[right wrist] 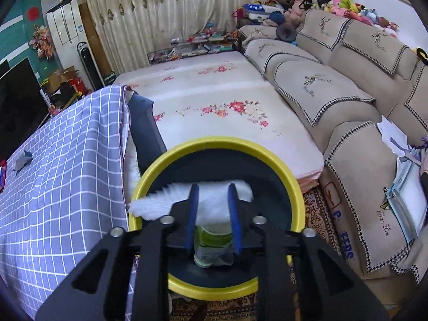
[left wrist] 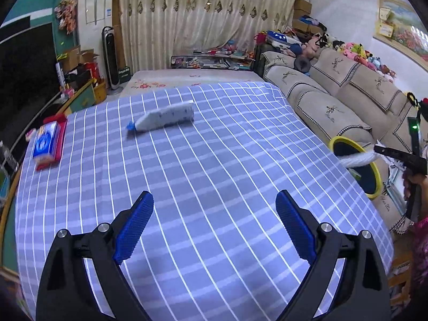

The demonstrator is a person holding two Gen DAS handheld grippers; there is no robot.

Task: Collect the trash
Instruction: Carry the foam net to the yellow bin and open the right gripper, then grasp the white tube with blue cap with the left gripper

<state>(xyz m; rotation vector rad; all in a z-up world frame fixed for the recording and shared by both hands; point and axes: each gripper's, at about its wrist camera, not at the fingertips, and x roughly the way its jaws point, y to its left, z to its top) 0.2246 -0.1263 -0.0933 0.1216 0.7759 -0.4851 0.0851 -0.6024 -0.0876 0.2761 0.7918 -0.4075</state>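
In the right wrist view, low in the centre of the frame, the right claw (right wrist: 212, 208) hangs over a yellow-rimmed bin (right wrist: 294, 184) with a dark inside. A white tissue (right wrist: 214, 200) lies between its blue pads, which are slightly parted; whether they press on it cannot be told. One end of the tissue trails over the bin's left rim. Below it, inside the bin, a green-and-white wrapper (right wrist: 213, 243) already lies. In the left wrist view, the left claw (left wrist: 214, 227) fills the bottom of the frame, spread wide and empty above the checked surface (left wrist: 214, 160). Farther up, left of centre, a white tube with a blue cap (left wrist: 164, 119) lies on its side, blurred, apparently still to be collected. At the far left edge sits a blue-and-red packet (left wrist: 46, 144). A beige sofa (left wrist: 334, 101) runs along the right. The likely risk: the overhanging tissue could slide off the rim onto the floor, or cling to a pad once released.
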